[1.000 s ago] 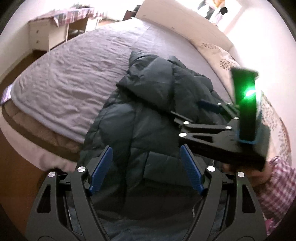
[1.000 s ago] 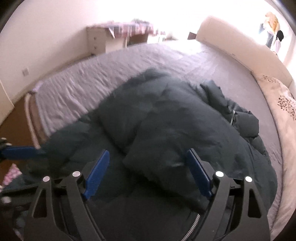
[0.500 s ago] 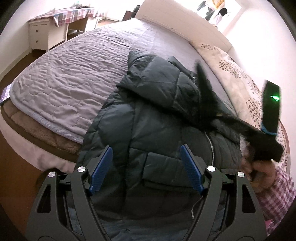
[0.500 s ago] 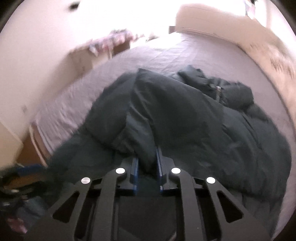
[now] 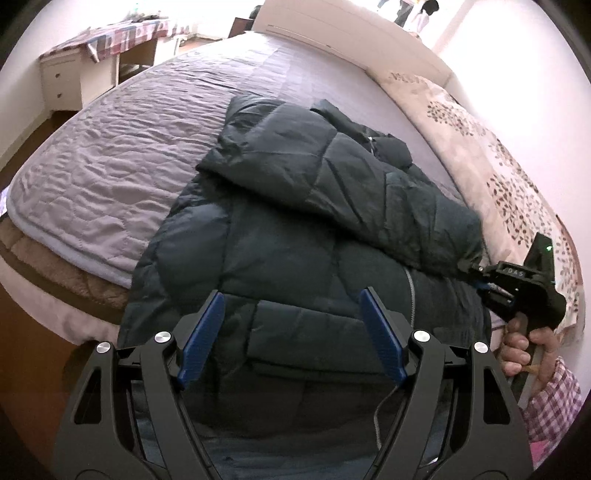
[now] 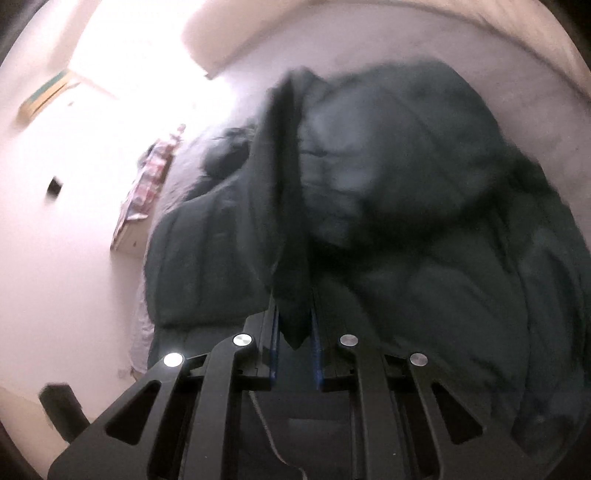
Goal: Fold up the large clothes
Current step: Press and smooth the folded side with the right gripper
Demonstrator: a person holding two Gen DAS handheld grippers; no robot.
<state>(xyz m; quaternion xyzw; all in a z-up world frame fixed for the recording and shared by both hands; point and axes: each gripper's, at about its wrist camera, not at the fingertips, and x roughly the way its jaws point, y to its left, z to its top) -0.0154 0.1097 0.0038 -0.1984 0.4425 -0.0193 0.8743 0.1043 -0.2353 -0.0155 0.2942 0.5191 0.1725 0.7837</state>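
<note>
A dark quilted puffer jacket (image 5: 280, 236) lies on the bed, its hem hanging over the near edge, one sleeve (image 5: 369, 184) stretched across its front towards the right. My left gripper (image 5: 291, 336) is open and empty, held just above the jacket's lower front. My right gripper (image 6: 293, 339) is shut on the jacket's sleeve cuff (image 6: 288, 258); in the left wrist view it (image 5: 476, 275) holds the cuff at the jacket's right side, near the floral duvet. The right wrist view is blurred.
The bed has a grey quilted cover (image 5: 122, 162) and a floral duvet (image 5: 491, 155) along the right. A cream headboard (image 5: 354, 33) stands at the far end. A white desk with a checked cloth (image 5: 99, 40) stands at the far left. Wooden floor (image 5: 29, 369) lies below the bed edge.
My right gripper closed on the sleeve cuff and carried it to the right across the jacket, tilting as it went. The left gripper stayed open in place.
</note>
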